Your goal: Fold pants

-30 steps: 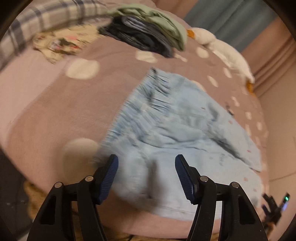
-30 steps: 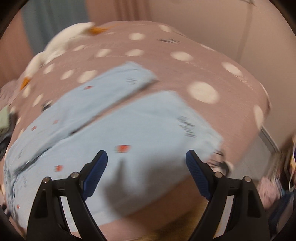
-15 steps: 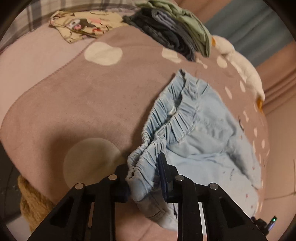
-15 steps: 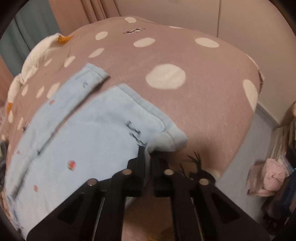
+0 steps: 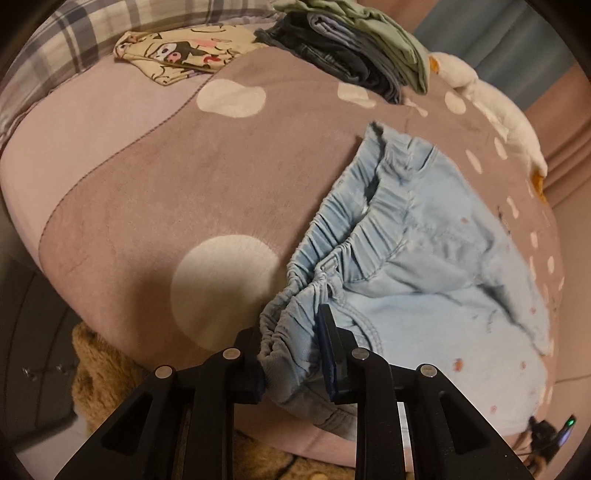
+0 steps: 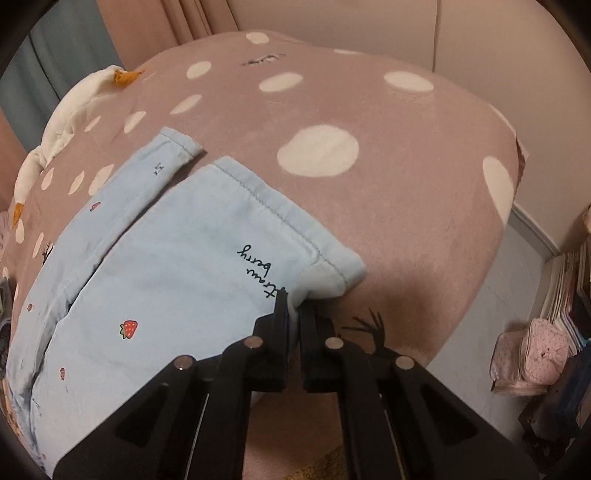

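Light blue pants (image 5: 424,273) with small strawberry prints lie spread on a pink dotted blanket (image 5: 155,192). My left gripper (image 5: 291,343) is shut on the bunched elastic waistband (image 5: 288,325) at its near corner. In the right wrist view the two legs (image 6: 166,266) stretch away to the left, and my right gripper (image 6: 293,310) is shut on the near hem corner (image 6: 332,273) of the closer leg, beside the black script print (image 6: 258,269).
A stack of folded clothes (image 5: 354,48) and a cartoon-print garment (image 5: 181,55) lie at the far side of the blanket, with a white plush toy (image 5: 491,107) to the right. A plaid cover (image 5: 92,33) lies behind. The floor (image 6: 491,317) and a pink bag (image 6: 528,354) are beyond the bed's edge.
Both grippers went from wide open over the pants to shut: the left on the waistband, the right on the leg hem. Since half a second ago both have kept nearly still.
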Demonstrator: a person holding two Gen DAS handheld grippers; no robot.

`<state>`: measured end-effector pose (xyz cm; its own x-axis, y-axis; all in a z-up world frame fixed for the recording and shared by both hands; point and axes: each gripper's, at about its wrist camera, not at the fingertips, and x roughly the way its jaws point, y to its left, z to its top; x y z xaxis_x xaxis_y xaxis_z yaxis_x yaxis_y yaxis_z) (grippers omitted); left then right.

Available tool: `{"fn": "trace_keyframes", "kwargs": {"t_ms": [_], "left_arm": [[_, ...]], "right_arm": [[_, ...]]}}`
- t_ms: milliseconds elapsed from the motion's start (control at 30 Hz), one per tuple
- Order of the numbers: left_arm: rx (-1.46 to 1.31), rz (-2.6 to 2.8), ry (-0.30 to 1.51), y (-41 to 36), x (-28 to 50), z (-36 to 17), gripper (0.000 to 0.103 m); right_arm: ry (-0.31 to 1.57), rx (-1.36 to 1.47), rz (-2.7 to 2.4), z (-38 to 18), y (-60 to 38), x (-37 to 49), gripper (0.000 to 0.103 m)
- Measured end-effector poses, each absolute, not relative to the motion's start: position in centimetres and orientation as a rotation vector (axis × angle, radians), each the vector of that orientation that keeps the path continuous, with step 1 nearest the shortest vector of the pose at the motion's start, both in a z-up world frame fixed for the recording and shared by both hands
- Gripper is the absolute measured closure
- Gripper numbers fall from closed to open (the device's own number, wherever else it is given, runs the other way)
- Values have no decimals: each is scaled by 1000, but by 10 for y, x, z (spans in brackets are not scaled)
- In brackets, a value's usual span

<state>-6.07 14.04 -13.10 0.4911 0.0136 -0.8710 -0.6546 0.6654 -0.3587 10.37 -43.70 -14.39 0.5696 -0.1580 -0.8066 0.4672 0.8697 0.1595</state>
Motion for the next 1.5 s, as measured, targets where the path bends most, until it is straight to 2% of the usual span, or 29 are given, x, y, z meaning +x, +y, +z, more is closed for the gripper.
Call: {"fn": "trace_keyframes", "kwargs": {"t_ms": [133,267,433,1500], "left_arm": [[-657,457,983,130,-56,-118,78],[-742,461,1039,141,-55,-150,75],[-688,458,1062,138,-51,-150,74],[-756,468,1077,141,-52,-150,73]], "right_arm": [[843,349,-379,-123,-436,102,98],[913,360,-401,-143,-439,108,98],[917,283,-423,-152,-429,110,98],[901,289,-425,-157,-429,108,97]]}}
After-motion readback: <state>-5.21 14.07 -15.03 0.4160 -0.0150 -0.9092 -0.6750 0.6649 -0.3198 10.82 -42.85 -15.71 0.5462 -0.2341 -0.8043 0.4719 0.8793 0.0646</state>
